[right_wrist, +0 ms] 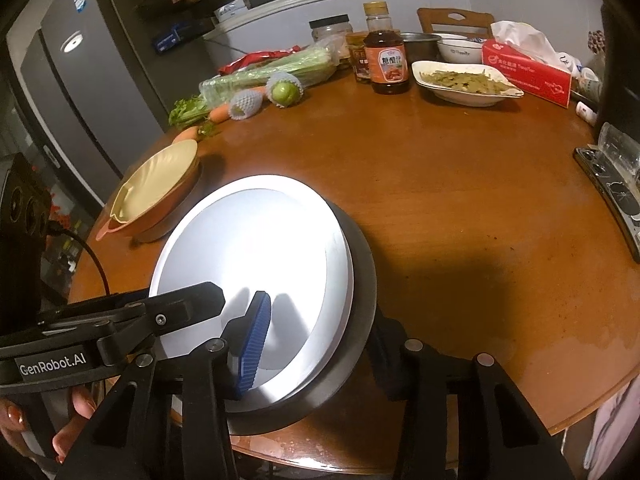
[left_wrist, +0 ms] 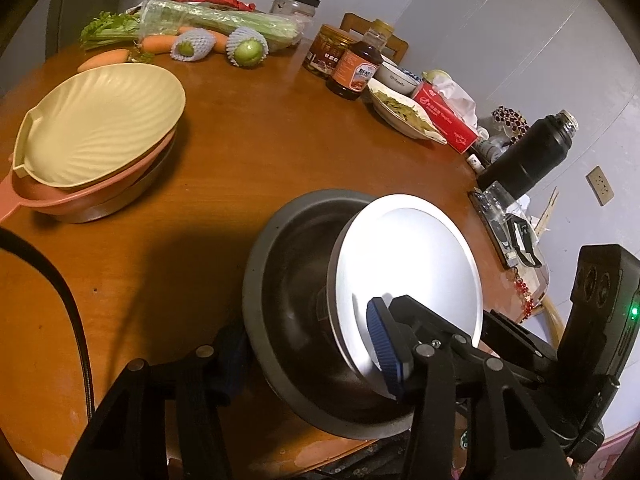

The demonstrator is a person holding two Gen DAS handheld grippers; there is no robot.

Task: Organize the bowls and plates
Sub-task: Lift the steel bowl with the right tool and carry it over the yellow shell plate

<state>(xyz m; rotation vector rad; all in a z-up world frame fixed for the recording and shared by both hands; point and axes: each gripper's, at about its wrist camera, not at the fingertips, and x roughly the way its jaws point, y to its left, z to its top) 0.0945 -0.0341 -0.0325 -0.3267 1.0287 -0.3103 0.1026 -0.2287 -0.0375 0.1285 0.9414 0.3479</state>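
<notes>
A dark metal bowl (left_wrist: pixel 280 280) sits near the front edge of the round wooden table (left_wrist: pixel 280 140), with a silver plate (left_wrist: pixel 408 256) tilted inside it. My left gripper (left_wrist: pixel 308 336) is shut on the pair, its blue pad on the plate's face and its other finger outside the bowl's wall. From the other side my right gripper (right_wrist: pixel 320 328) grips the same silver plate (right_wrist: pixel 256 248) and dark bowl (right_wrist: pixel 360 280), one pad on the plate and one finger outside the rim. To the left, a yellow shell-shaped plate (left_wrist: pixel 100 128) lies on a pink plate (left_wrist: pixel 72 200).
Along the table's far side lie celery (left_wrist: pixel 216 20), carrots, netted green fruit (left_wrist: pixel 248 50), a sauce bottle (left_wrist: pixel 356 68), jars, a dish of food (right_wrist: pixel 464 80) and a red tissue box (right_wrist: pixel 528 70). A black flask (left_wrist: pixel 528 156) and a phone (right_wrist: pixel 612 196) sit at the right. A hand (right_wrist: pixel 76 408) holds the left gripper.
</notes>
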